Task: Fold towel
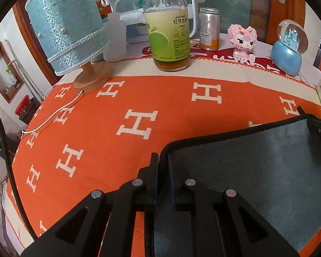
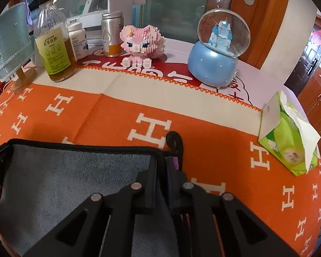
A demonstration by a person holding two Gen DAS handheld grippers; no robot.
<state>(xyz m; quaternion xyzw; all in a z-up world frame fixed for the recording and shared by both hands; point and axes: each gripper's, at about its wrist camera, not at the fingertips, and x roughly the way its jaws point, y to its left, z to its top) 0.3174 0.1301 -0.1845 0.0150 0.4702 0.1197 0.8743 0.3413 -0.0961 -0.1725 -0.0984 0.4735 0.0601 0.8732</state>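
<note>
1. On the counter (image 2: 203, 150), over an orange cloth with white H letters, a grey towel (image 1: 256, 160) with black edging is held by two corners.
2. Left gripper (image 1: 162, 165): jaws nearly closed, pinching the towel's left corner, edging caught between them.
3. Right gripper (image 2: 161, 165): jaws nearly closed on the right corner; a black hanging loop (image 2: 174, 139) curls up just past the tips.
4. Towel spans between the two grippers, top edge fairly taut; both views show its surface sloping toward the cameras. Cannot tell if the lower part rests on the counter.
5. Progress, as a judgement: early or mid fold. Corners gripped, no finished crease visible; carrying the edge over, laying it down and letting go are still left.
6. Pose: both grippers low, pointing forward toward the back of the counter, roughly level and parallel.
7. Bottle (image 1: 167, 32), lamp (image 1: 68, 25), snow globe (image 2: 218, 49), tissue pack (image 2: 289, 139) stand well apart from the towel.
</note>
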